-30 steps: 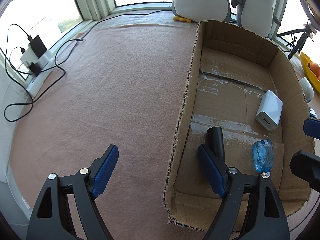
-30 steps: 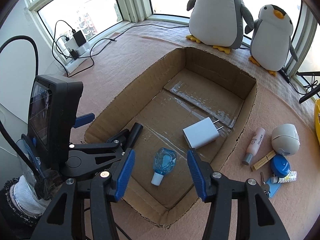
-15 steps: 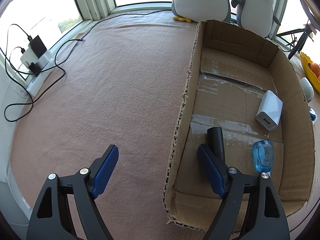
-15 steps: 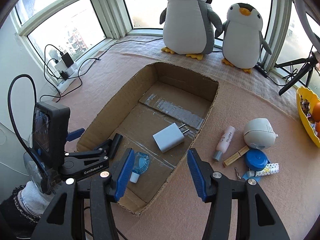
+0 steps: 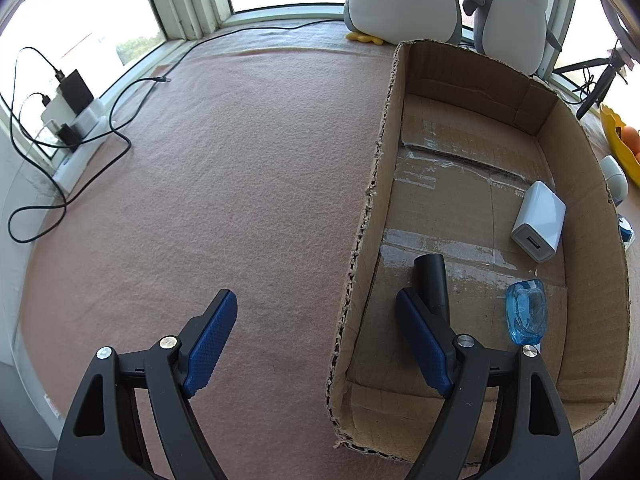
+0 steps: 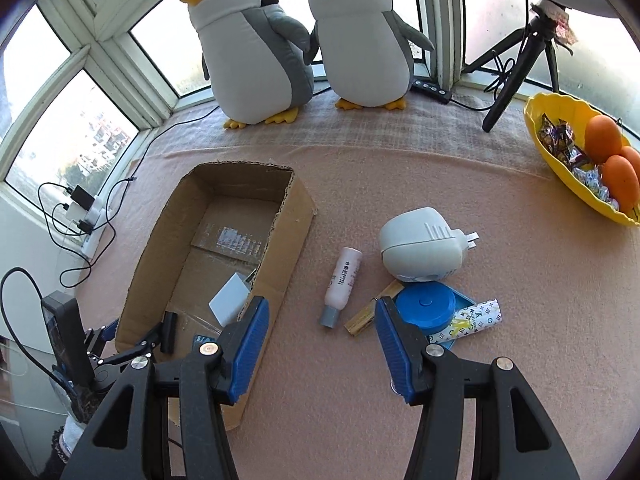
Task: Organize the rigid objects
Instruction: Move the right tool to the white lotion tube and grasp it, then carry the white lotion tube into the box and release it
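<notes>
A cardboard box (image 5: pixel 362 232) (image 6: pixel 298 220) lies on the pink cloth. Inside it are a white charger (image 5: pixel 539 220) (image 6: pixel 229 300), a black tube (image 5: pixel 432 282) (image 6: pixel 169 332) and a blue bottle (image 5: pixel 526 316). My left gripper (image 5: pixel 316 332) is open, straddling the box's left wall. My right gripper (image 6: pixel 320 340) is open and empty, above the cloth right of the box. Ahead of it lie a pink tube (image 6: pixel 343 285), a wooden clip (image 6: pixel 372 312), a blue round case (image 6: pixel 426 307), a patterned tube (image 6: pixel 476 320) and a grey adapter (image 6: pixel 424 246).
Two plush penguins (image 6: pixel 256 44) (image 6: pixel 362 42) stand by the window behind the box. A yellow bowl (image 6: pixel 560 184) with oranges and sweets sits at far right. A tripod (image 6: pixel 516 68) stands at the back. Chargers and cables (image 5: pixel 68 120) lie at left.
My right gripper has risen and swung right, from over the box to over the loose items on the cloth. The left gripper has not moved.
</notes>
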`<action>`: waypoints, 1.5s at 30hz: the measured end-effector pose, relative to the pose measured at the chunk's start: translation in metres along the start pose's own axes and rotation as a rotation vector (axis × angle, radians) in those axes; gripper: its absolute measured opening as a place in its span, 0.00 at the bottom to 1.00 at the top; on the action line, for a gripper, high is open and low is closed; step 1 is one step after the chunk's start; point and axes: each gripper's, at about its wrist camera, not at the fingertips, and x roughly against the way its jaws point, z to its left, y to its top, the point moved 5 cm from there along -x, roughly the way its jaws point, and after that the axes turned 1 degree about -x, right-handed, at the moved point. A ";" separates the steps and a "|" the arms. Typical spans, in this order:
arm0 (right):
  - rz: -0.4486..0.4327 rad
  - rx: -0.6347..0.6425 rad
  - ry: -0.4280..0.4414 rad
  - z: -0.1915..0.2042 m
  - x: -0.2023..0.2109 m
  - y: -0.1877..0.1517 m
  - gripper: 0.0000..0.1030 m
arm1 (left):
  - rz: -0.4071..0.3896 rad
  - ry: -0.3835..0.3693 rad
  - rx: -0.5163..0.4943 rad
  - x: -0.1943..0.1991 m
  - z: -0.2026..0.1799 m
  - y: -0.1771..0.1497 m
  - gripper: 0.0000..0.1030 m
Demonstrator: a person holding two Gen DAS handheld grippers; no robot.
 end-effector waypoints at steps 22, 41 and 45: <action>0.146 -0.046 -0.041 -0.009 -0.079 0.013 0.27 | 0.001 -0.001 0.002 0.000 0.000 0.000 0.81; 0.181 0.021 -0.125 -0.002 -0.102 0.006 0.18 | 0.001 -0.005 0.006 -0.001 0.000 -0.002 0.81; 0.170 0.014 -0.118 -0.002 -0.099 0.003 0.18 | 0.001 -0.006 0.007 -0.002 0.000 -0.002 0.81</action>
